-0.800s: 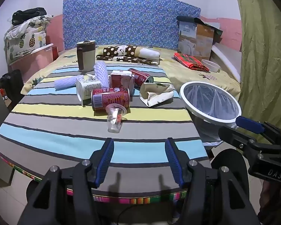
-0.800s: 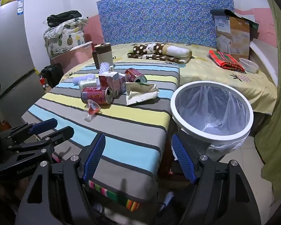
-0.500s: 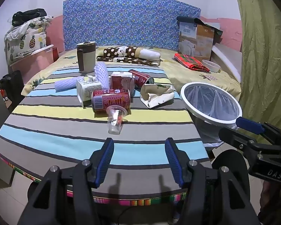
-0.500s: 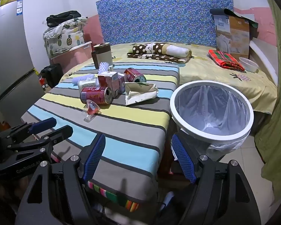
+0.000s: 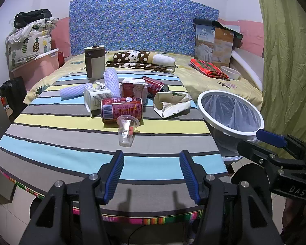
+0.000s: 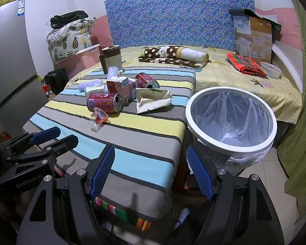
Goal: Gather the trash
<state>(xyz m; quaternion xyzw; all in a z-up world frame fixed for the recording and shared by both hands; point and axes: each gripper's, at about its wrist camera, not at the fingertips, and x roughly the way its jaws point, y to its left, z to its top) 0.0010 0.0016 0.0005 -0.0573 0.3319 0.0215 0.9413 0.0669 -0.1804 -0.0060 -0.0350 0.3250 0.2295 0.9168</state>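
Trash lies on a striped table [image 5: 51, 149]: a clear plastic cup [image 5: 126, 130] nearest me, a red can [image 5: 122, 109] on its side, a second red can [image 5: 154, 84], a red carton [image 5: 133, 89], a white carton [image 5: 95, 100], a crumpled paper bag [image 5: 171, 104] and white foam nets [image 5: 112, 79]. A white bin [image 6: 231, 120] with a clear liner stands right of the table. My left gripper [image 5: 152, 173] is open and empty over the table's near edge. My right gripper [image 6: 150, 171] is open and empty, low between table corner and bin.
A brown and cream jug [image 5: 94, 62] stands at the table's far edge. Behind is a bed with a rolled spotted blanket [image 5: 140, 60], a red cloth [image 5: 208, 69], a bowl [image 5: 231, 72] and a cardboard box [image 5: 214, 42]. A fridge [image 6: 8, 65] is left, a green curtain [image 5: 285, 61] right.
Both grippers have drifted slightly forward toward the table. Nothing on the table has moved.
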